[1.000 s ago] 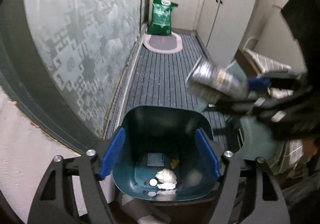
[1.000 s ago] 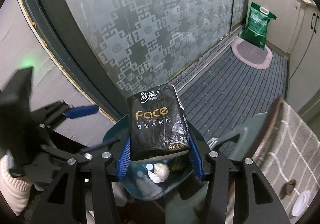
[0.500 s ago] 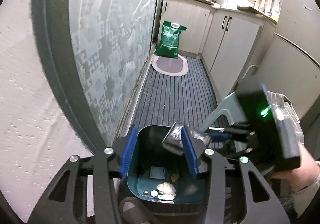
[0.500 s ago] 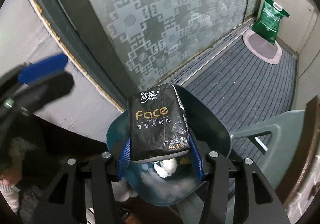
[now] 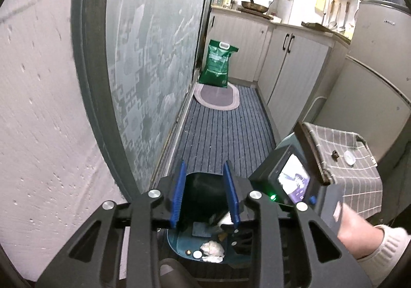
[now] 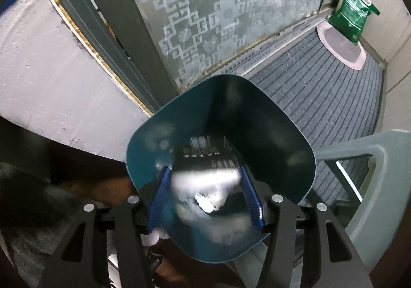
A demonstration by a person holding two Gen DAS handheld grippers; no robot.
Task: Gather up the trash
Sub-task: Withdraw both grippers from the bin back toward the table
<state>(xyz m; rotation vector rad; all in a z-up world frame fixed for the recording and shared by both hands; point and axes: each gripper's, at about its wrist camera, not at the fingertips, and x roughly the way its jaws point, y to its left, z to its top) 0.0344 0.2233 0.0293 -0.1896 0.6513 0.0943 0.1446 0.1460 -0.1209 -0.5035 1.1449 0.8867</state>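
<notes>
Tissue pack (image 6: 205, 159), blurred, sits between my right gripper (image 6: 204, 195) pads inside the teal bin (image 6: 282, 139); I cannot tell whether they pinch it. I'd spread wide before lifting. Left gripper (image 5: 205, 195), closing lately, holds nothing.

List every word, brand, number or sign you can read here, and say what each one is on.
Nothing here reads clearly.
Black tissue pack over the bin: white print, motion-blurred, illegible.
Green bag by the cabinets: white print too small to read.
Screen on the right tool: picture only, no legible text.
</notes>
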